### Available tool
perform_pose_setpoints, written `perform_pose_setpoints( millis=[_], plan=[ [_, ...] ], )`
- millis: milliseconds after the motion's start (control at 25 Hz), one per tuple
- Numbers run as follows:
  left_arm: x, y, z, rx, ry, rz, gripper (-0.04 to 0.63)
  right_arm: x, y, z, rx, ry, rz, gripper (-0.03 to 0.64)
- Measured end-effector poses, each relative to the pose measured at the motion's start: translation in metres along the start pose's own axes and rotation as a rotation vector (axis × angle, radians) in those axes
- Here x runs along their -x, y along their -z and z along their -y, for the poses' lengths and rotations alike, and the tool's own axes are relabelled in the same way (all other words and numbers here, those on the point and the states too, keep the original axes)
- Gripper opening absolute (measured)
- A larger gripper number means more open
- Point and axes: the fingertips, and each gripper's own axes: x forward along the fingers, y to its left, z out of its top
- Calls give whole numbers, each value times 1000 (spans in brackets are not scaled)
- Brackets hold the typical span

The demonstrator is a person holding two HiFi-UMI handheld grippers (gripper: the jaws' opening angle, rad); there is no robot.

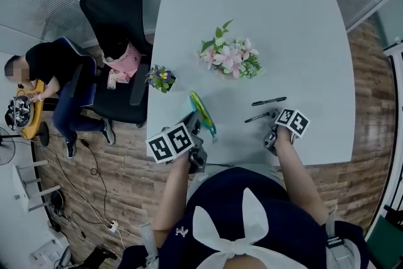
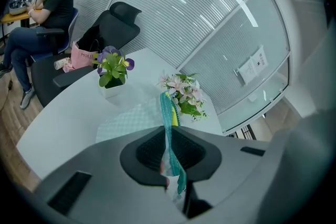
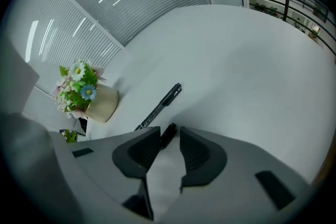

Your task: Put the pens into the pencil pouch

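Observation:
My left gripper (image 1: 192, 125) (image 2: 170, 166) is shut on the edge of the pencil pouch (image 1: 203, 111) (image 2: 168, 113), a pale mesh pouch with a teal zipper that stands up from the jaws over the white table (image 1: 296, 28). Two black pens lie at the front right. The far pen (image 1: 269, 101) (image 3: 160, 106) lies free on the table. The near pen (image 1: 257, 117) (image 3: 168, 135) has its end between the jaws of my right gripper (image 1: 272, 119) (image 3: 169, 145), which is open and tilted down onto the table; its pads do not press the pen.
A pink flower bouquet (image 1: 232, 60) (image 2: 184, 93) sits mid-table. A small pot of purple flowers (image 1: 162, 79) (image 2: 111, 73) stands at the left edge. A black office chair (image 1: 116, 41) and a seated person (image 1: 53, 72) are beyond the left edge.

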Motion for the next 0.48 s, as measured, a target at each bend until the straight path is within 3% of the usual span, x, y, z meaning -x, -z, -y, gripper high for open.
perform_pose_setpoints(
  millis=[280, 480],
  plan=[
    [0, 1, 0, 0, 1, -3, 49, -5, -8, -3, 19, 47, 11, 95],
    [1, 2, -1, 2, 2, -4, 49, -2, -9, -5, 21, 32, 15, 83]
  ],
)
